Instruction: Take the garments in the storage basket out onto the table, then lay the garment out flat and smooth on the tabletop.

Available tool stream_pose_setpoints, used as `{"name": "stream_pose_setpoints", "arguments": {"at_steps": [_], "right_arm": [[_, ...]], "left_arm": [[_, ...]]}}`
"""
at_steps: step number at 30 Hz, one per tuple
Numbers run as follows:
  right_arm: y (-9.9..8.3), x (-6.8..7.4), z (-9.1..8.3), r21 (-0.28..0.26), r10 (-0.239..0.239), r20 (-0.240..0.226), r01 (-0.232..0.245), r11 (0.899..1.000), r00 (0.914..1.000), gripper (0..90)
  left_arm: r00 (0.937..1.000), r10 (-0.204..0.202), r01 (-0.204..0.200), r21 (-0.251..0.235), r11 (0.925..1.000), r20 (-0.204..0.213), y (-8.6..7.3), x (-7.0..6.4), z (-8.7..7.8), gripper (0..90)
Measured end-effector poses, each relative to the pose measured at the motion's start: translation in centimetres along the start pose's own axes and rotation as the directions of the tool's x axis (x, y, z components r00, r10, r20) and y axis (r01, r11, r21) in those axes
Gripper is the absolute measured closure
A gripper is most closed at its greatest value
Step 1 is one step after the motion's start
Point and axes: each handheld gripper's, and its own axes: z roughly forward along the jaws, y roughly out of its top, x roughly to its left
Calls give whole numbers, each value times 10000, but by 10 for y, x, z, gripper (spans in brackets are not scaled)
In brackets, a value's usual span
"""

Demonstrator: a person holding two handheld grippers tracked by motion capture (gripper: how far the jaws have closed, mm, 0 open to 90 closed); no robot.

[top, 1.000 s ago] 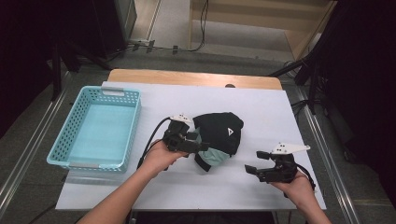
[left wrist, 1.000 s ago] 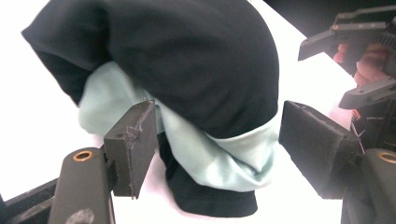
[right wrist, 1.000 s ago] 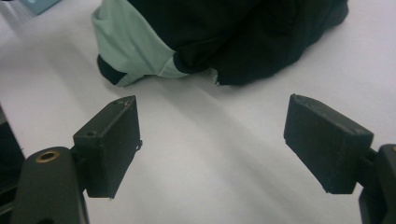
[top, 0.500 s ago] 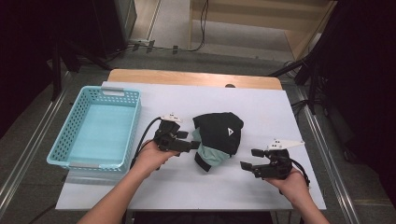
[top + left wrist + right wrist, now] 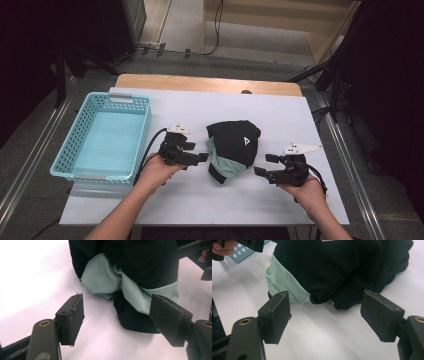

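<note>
Garment (image 5: 234, 148): black with a mint-green panel, bunched in a heap mid-table, between your two grippers; small white triangle mark on top.
Left gripper (image 5: 199, 158): your left hand holds it just beside the garment's left edge, pointing at the green panel; jaws spread wide, nothing between them, not touching cloth.
Left gripper view: green fold (image 5: 105, 280) sits just beyond the pads (image 5: 72, 317).
Right gripper (image 5: 264, 165): your right hand holds it near the garment's right side, aimed left; jaws wide apart, empty, clear of the cloth.
Right gripper view: black hem (image 5: 344, 302) lies on the table ahead of the jaws.
Basket (image 5: 135, 131): light blue, left of table, well apart from the garment.
Table (image 5: 300, 115): white top.
</note>
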Motion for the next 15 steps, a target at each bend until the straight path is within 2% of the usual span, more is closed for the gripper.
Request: {"name": "stream_pose_setpoints", "arguments": {"at_steps": [1,9,15], "right_arm": [[1,1,1,28,39,-5,-39,10000,10000,223],[5,4,11,148,-159,-97,160,9998,9998,234],[9,6,18,209,-199,-121,201,9996,9997,240]], "left_arm": [[10000,-51,51,-29,10000,83,-1,0,0,288],[9999,62,-62,37,10000,-87,-5,-2,0,288],[9990,394,-397,-140,9991,-226,-7,-4,-2,325]]}}
